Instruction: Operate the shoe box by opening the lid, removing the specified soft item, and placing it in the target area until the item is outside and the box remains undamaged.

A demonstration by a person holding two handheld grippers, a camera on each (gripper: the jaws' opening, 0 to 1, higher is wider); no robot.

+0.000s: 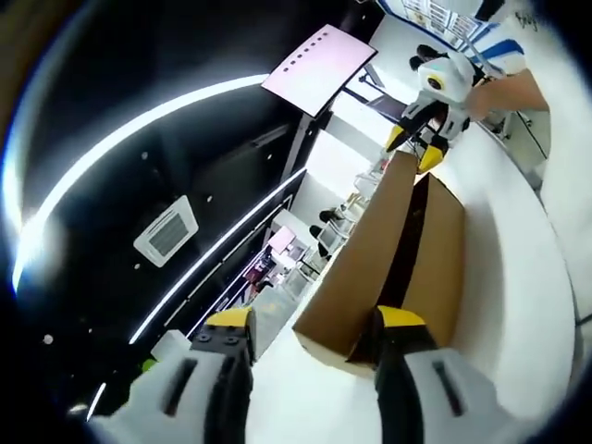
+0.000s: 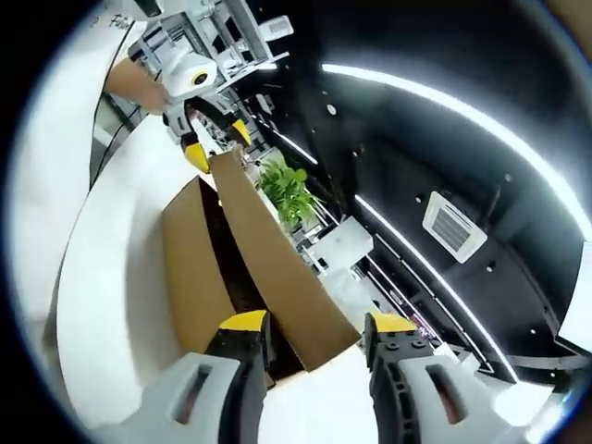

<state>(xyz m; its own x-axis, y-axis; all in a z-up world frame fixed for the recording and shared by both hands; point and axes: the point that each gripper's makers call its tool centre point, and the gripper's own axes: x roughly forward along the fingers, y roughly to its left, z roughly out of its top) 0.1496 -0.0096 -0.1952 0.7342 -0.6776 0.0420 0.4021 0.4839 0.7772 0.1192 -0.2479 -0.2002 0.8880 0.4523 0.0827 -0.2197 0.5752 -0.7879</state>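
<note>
A brown cardboard shoe box (image 1: 442, 250) lies on the white table (image 1: 523, 296). Its lid (image 1: 370, 245) is tilted up on edge above a dark opening, and I cannot see what is inside. My left gripper (image 1: 314, 324) is open, with the lid's near end between its yellow-tipped jaws and the right jaw against the box. At the far end my right gripper (image 1: 413, 150) straddles the lid's corner. In the right gripper view the right gripper (image 2: 317, 324) is open around the near end of the lid (image 2: 268, 245). The left gripper (image 2: 217, 146) straddles the far end, beside the box (image 2: 190, 268).
A person's forearm (image 1: 509, 88) reaches in behind the far gripper, and an arm (image 2: 134, 83) shows likewise. White table surface (image 2: 97, 277) runs alongside the box. A green plant (image 2: 289, 196) and desks stand beyond. Overhead are a black ceiling with light strips and a vent (image 1: 166, 231).
</note>
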